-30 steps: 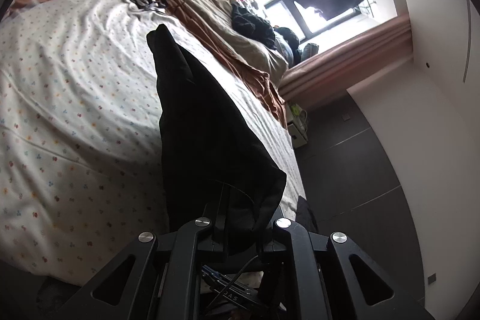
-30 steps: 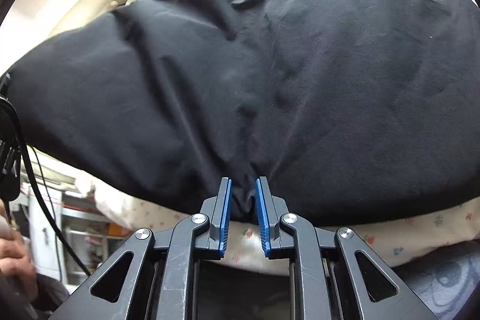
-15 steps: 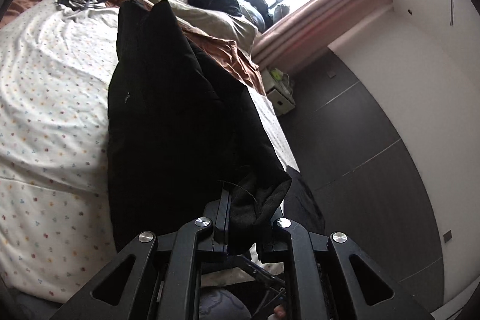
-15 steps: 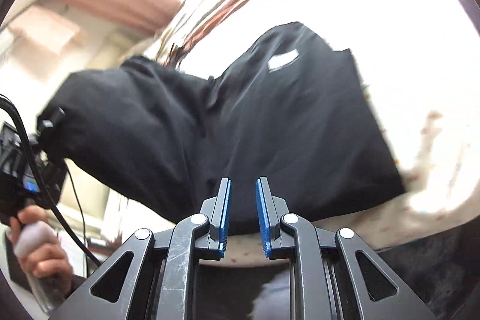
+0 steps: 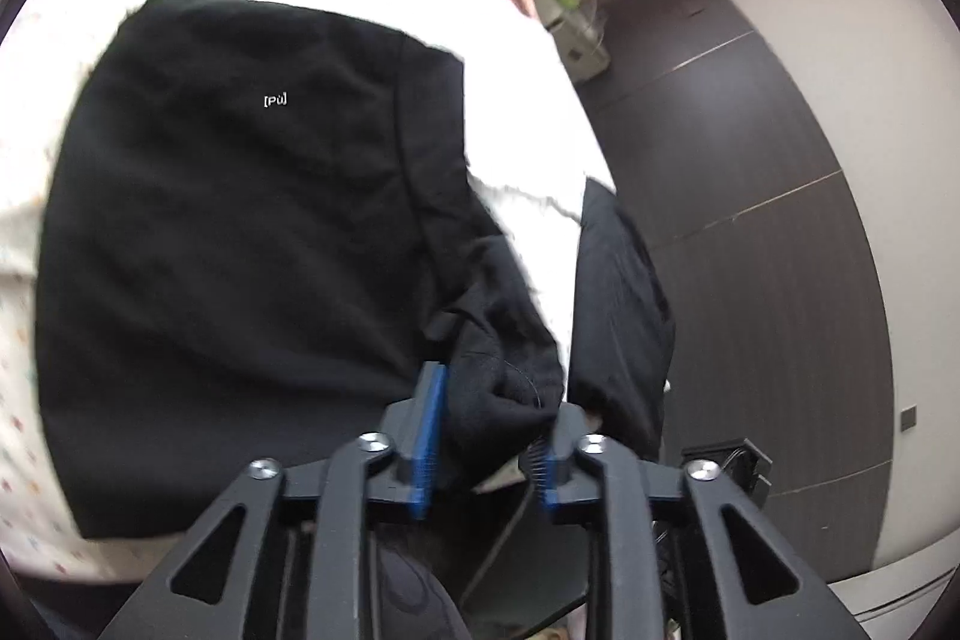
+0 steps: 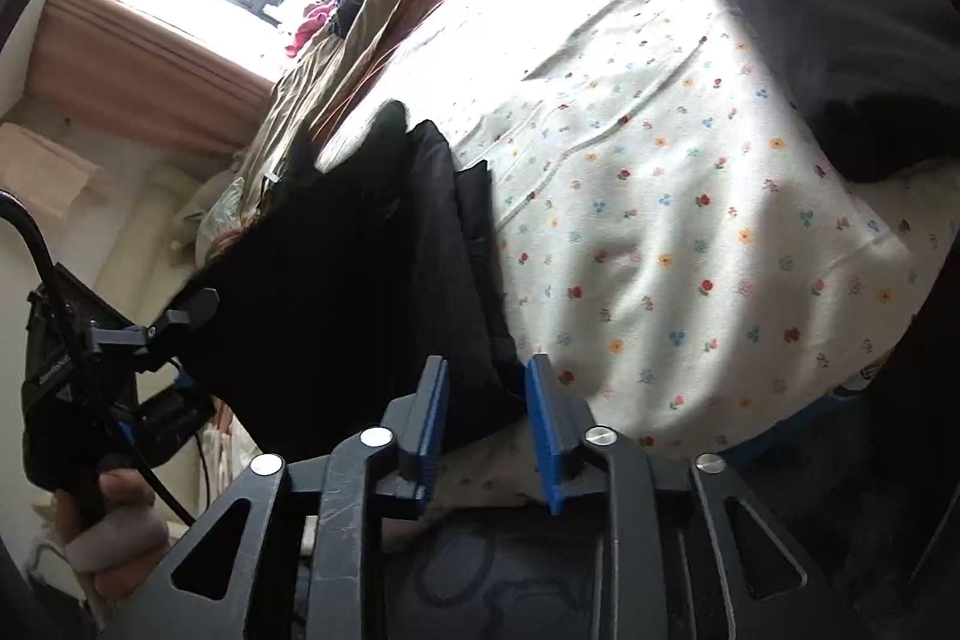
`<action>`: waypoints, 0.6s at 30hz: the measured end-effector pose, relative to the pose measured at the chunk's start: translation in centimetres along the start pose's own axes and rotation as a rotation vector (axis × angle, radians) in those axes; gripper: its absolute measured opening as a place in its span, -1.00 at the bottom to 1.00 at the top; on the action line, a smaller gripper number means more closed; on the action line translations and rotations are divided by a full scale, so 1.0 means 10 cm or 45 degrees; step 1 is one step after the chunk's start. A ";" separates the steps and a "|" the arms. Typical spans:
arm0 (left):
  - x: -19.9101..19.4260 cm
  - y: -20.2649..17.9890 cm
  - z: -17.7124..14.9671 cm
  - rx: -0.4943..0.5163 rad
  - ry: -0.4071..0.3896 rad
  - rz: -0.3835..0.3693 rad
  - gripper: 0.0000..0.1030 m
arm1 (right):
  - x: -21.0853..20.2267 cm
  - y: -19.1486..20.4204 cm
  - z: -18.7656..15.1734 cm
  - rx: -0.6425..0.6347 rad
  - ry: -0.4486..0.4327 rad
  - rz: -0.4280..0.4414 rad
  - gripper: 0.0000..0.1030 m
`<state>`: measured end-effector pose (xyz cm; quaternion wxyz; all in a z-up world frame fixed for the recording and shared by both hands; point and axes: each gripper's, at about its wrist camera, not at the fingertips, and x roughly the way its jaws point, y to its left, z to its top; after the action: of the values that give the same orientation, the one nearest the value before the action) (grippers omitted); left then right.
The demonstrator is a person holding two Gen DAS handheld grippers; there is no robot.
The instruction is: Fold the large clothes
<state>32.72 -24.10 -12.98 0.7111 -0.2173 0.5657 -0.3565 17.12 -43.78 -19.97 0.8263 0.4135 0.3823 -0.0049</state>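
Observation:
A large black garment [image 5: 240,232] with a small white logo lies flat on the floral bed sheet [image 5: 528,58]. My left gripper [image 5: 495,391] is at its near right corner. Its jaws are opening, and a loose bunch of black cloth [image 5: 498,400] still sits between the blue pads. In the right wrist view the same garment [image 6: 360,280] lies at the sheet's left edge. My right gripper [image 6: 486,364] is at its near corner, jaws opening, with the cloth's edge lying slack between the pads. The left gripper [image 6: 174,322] shows there past the garment, held by a hand [image 6: 114,514].
A dark folded item [image 6: 840,10] rests on the sheet [image 6: 660,220] at the far right. Brown and beige bedding [image 6: 372,40] with more clothes is piled toward the window. Another black piece [image 5: 618,292] hangs at the bed's edge above the dark wood floor [image 5: 750,220].
The garment, held up and hanging before, now lies flat on the bed. Both grippers have swung along the bed, and both pairs of jaws have spread apart from their tight pinch.

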 end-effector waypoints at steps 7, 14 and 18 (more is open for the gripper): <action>-0.10 0.21 -0.10 -0.042 -0.001 -0.033 -0.23 | 0.12 0.14 0.09 -0.028 0.020 0.077 -0.10; -0.49 0.46 -0.22 -0.121 -0.121 0.089 -0.21 | 0.31 0.44 0.10 -0.088 0.038 0.137 -0.04; -0.70 0.69 -0.29 -0.166 -0.171 0.165 -0.21 | 0.37 0.52 0.15 -0.079 0.037 0.154 -0.04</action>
<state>30.97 -14.04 -14.15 0.7533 -0.2494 0.5515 -0.2571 22.39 -40.29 -18.25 0.8319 0.4101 0.3686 0.0631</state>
